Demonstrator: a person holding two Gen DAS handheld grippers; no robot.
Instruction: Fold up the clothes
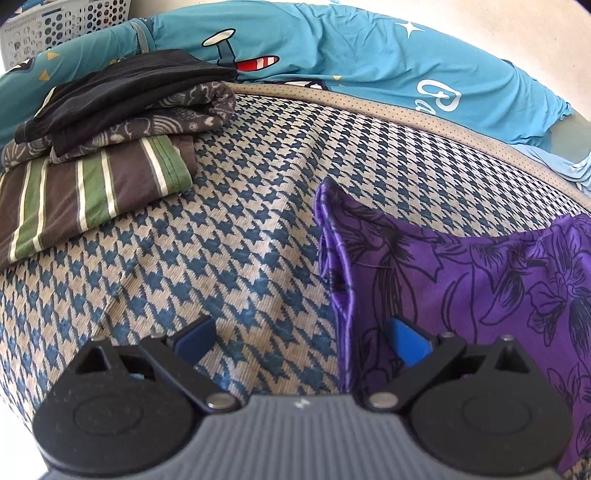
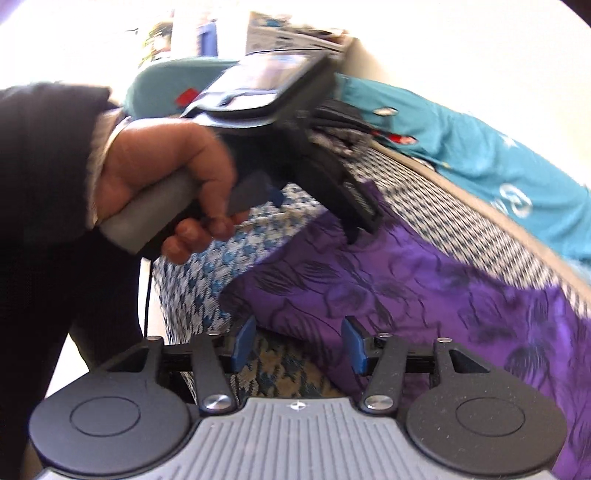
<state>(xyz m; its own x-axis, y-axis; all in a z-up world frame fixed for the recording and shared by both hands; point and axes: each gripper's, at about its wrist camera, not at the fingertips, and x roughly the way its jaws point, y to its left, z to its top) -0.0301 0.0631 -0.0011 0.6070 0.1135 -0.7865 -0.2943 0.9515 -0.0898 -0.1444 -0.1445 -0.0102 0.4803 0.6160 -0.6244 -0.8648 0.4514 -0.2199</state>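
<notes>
A purple garment with black flower outlines [image 1: 461, 288] lies spread on the houndstooth bed surface [image 1: 229, 229]. My left gripper [image 1: 301, 339] is open just above its left folded edge, one blue pad [image 1: 408, 341] over the cloth and the other over bare bed. The right wrist view shows the same garment [image 2: 406, 288] and my right gripper [image 2: 299, 345] open at its near edge, with nothing pinched. A hand [image 2: 159, 177] holds the left gripper [image 2: 360, 221] there, its tips low over the cloth's far left part.
A stack of folded clothes [image 1: 103, 122] sits at the bed's far left: black on grey patterned on green-brown striped. Teal printed bedding [image 1: 369, 62] runs along the back by the wall. A white perforated basket [image 1: 55, 26] stands in the far left corner. A dark sleeve [image 2: 44, 155] fills the right view's left.
</notes>
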